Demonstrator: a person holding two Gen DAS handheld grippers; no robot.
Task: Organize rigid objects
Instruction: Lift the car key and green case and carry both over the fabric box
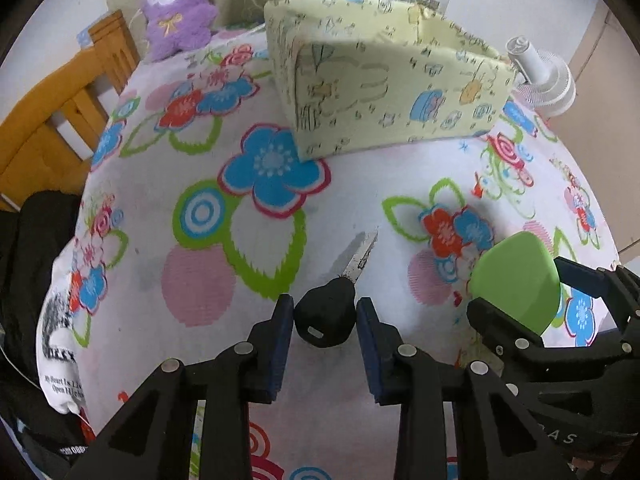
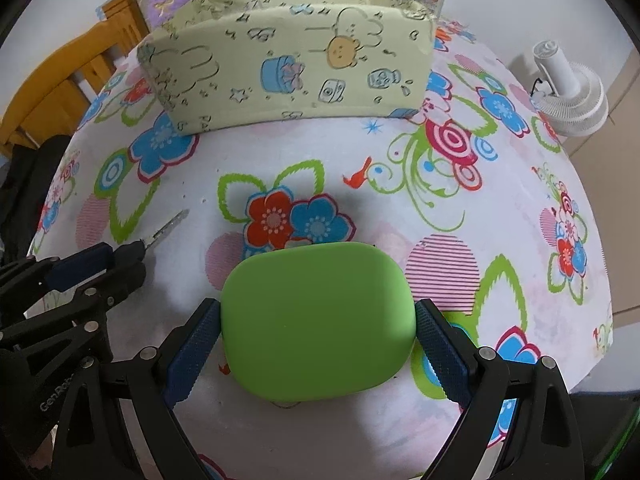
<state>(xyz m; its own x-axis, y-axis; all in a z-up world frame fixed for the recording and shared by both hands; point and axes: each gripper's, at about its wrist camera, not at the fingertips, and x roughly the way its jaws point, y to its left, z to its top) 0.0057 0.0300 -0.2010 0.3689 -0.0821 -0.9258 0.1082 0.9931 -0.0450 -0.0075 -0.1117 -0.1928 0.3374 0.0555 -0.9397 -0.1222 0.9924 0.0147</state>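
1. Far left, my left gripper [image 1: 325, 322] had its jaws drawn in on the black head of a key [image 1: 326, 316]. The pads stood against its two sides, so I judged it gripped. The key was low over the flowered tablecloth [image 1: 360, 184], near the front edge.
2. The key's long axis ran from its black head up and slightly right to its metal blade, whose tip pointed toward the pale yellow storage box [image 1: 384, 80] at the back.
3. My worry there: the head was rounded and the hold narrow, so the key could pivot or slip out on lifting, the blade swinging down.
4. To the right, my right gripper [image 2: 318, 328] was spread wide, its blue pads pressed on both short ends of a green rounded case [image 2: 316, 320]. The case sat near the table's front, its long axis running left to right.
5. My worry here: the case looked smooth and curved, so it could squirt from the pads. The two grippers stood close together and could collide on the way to the box.
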